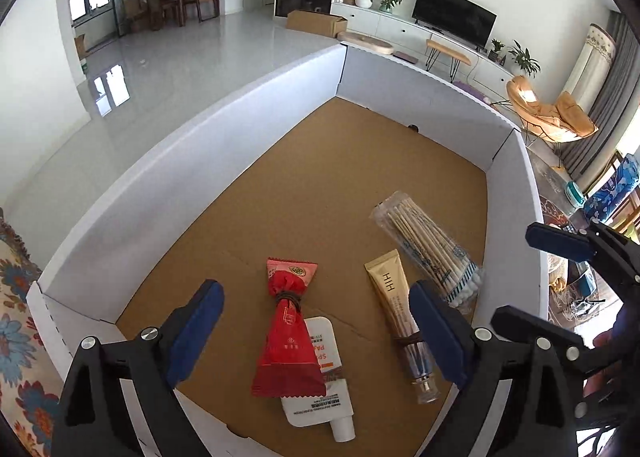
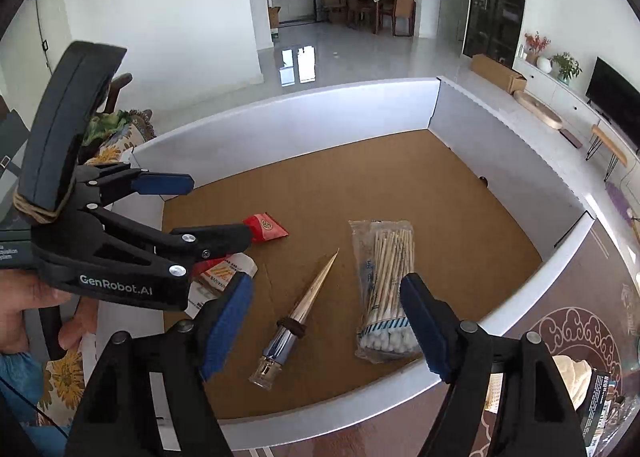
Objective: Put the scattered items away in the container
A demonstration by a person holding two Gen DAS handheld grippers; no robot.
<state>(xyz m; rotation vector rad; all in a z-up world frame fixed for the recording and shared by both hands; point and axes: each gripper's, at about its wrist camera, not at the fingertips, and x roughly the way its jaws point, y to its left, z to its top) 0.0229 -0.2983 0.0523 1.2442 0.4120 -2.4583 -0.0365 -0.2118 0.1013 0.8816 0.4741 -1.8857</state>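
In the left wrist view, your left hand-held gripper hung wide apart and empty over the near end of the white-walled cardboard box. Between its blue pads lay the red tied packet, resting across a white sunscreen tube whose cap pointed toward you. To the right, the gold tube, banded with a brown hair tie, lay on the brown floor of the box, and the bag of cotton swabs lay just beside it, near the right wall. Your right hand-held gripper showed past that wall, its fingers spread with nothing between them.

In the right wrist view, your right hand-held gripper was likewise spread wide and empty above the near wall of the box. The gold tube lay between its pads, cap toward you, and the cotton swabs lay beside it to the right. Your left hand-held gripper reached in from the left, open, partly covering the red packet and the white tube. The box stood on a patterned brown tabletop.
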